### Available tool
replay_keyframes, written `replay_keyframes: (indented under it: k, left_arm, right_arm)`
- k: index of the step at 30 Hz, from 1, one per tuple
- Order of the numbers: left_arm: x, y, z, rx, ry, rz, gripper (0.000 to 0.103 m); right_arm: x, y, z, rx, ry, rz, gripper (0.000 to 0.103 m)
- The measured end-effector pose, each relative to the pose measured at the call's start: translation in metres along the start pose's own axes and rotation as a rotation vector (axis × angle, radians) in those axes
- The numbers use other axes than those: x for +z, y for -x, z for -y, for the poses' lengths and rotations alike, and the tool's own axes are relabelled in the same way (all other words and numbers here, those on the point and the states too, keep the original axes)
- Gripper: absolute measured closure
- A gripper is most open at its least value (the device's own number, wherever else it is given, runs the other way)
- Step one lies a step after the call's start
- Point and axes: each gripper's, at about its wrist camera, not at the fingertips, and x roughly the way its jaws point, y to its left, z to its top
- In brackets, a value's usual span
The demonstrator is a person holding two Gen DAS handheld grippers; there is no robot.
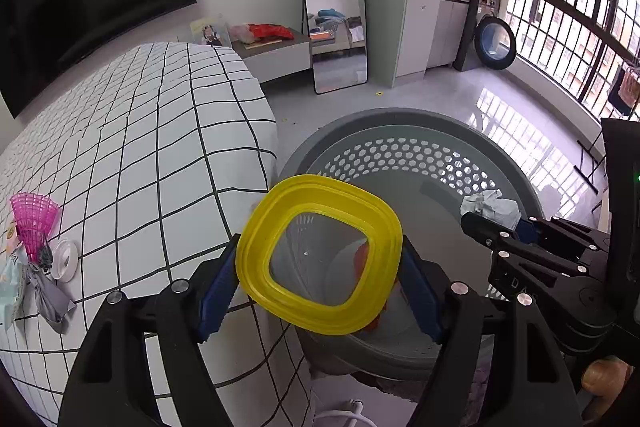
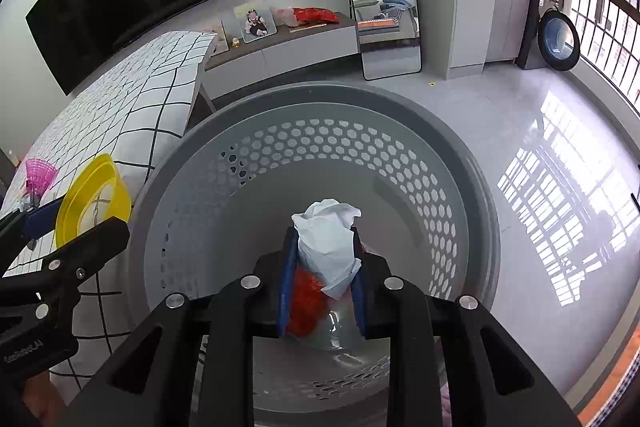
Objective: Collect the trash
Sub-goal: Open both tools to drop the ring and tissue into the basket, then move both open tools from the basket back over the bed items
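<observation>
Basket [image 1: 400, 131] right of bed [image 1: 140, 147]

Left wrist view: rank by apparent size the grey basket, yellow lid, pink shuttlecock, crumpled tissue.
1. grey basket
2. yellow lid, held in the left tongs, so nearness inflates it
3-4. pink shuttlecock and crumpled tissue in the right tongs look alike; unranked.

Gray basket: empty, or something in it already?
Not empty. The right wrist view shows something red on the bottom of the basket, below the crumpled tissue that the right gripper holds.
</observation>
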Motion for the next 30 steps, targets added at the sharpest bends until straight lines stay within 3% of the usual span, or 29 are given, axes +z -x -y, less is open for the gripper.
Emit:
replay_keyframes:
  k: [8,11,12,13,30]
  left_arm:
    - [0.002,-0.003,0.002,-0.008,-0.005,-0.006,0.028]
    - [0.003,-0.003,0.003,-0.006,-0.007,-0.005,0.028]
    - [0.004,-0.003,0.002,-0.006,-0.006,-0.006,0.028]
    - [0.004,-0.004,0.002,-0.008,-0.003,-0.008,0.027]
    - [0.003,-0.003,-0.001,-0.008,0.015,-0.006,0.022]
  right_arm:
    - [-0.003,0.002,0.010,0.009,-0.025,0.010,0.078]
    - [-0.003,0.006,0.011,0.001,-0.029,0.031,0.062]
    - [-0.003,0.009,0.012,-0.002,-0.033,0.046,0.051]
    - [-0.003,0.012,0.013,0.000,-0.036,0.058,0.046]
    - [-0.003,0.002,0.018,-0.006,-0.057,0.040,0.046]
